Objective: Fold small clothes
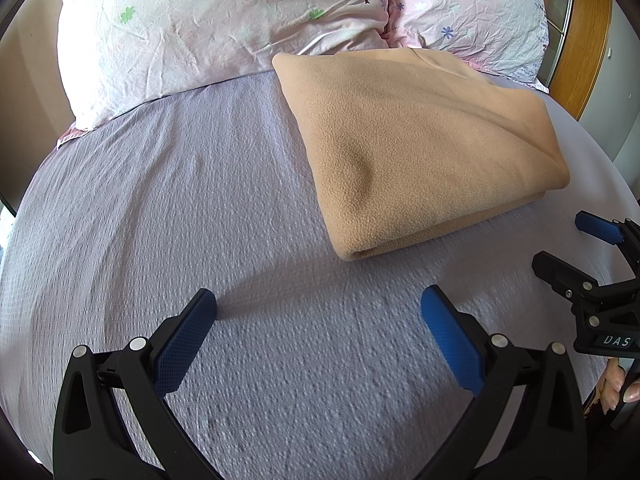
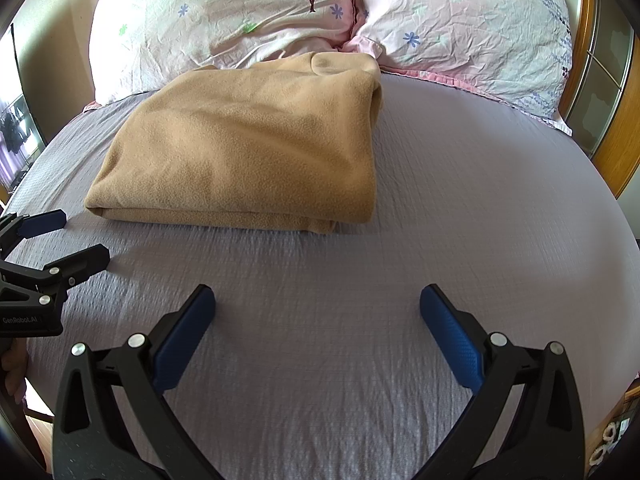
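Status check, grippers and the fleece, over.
Left gripper open, right gripper open, both empty. Tan fleece folded on the bed sheet. Nothing in the way.

1. You see one folded tan fleece garment (image 2: 244, 148), lying in the upper centre-left of the right wrist view and in the upper right of the left wrist view (image 1: 416, 148).
2. You see two pillows, side by side across the top of the frame: a left pillow (image 2: 208, 24) and a right pillow (image 2: 472, 28).
3. You see one lavender bedsheet (image 2: 440, 220), filling the middle and lower frame.
4. You hold two grippers: the left gripper (image 1: 318, 304) and the right gripper (image 2: 318, 302), each low in its own view.
5. You count two blue pads (image 2: 182, 340) on each gripper, four in all.
6. You see one wooden headboard (image 2: 616, 120), at the right edge.
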Tool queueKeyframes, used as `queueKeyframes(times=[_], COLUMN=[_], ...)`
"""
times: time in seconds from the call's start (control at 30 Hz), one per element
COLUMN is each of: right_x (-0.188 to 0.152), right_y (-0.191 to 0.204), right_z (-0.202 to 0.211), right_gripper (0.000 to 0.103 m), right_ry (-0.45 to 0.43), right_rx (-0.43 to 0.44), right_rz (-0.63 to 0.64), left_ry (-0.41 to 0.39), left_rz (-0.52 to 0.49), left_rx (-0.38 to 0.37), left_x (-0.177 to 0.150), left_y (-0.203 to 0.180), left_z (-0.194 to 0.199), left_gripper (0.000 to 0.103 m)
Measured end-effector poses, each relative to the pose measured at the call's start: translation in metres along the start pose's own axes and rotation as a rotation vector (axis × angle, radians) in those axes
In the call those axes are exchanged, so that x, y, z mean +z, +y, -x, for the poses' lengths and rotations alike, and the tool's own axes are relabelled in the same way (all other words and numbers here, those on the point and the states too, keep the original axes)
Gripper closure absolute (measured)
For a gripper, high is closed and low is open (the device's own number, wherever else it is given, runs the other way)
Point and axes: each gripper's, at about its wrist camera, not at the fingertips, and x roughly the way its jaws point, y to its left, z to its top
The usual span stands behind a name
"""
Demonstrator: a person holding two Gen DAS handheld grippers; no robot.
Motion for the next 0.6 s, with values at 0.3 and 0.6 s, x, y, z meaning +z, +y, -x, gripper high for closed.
queueKeyframes(times=[0.3,0.6], right_x=[0.0000,0.0003], right_y=[0.0001,0.0002], right_z=[0.0000,-0.0001], right_gripper=[0.002,0.002], right_ry=[0.000,-0.001], right_rx=[0.000,-0.001], right_rz=[-0.001,-0.002], left_ry=[0.000,-0.003], left_rz=[0.001,0.000], left_rx=[0.000,0.000], left_x=[0.0002,0.0006], left_y=[0.0000,0.0002], left_z=[0.0000,-0.0006], left_gripper=[0.001,0.001])
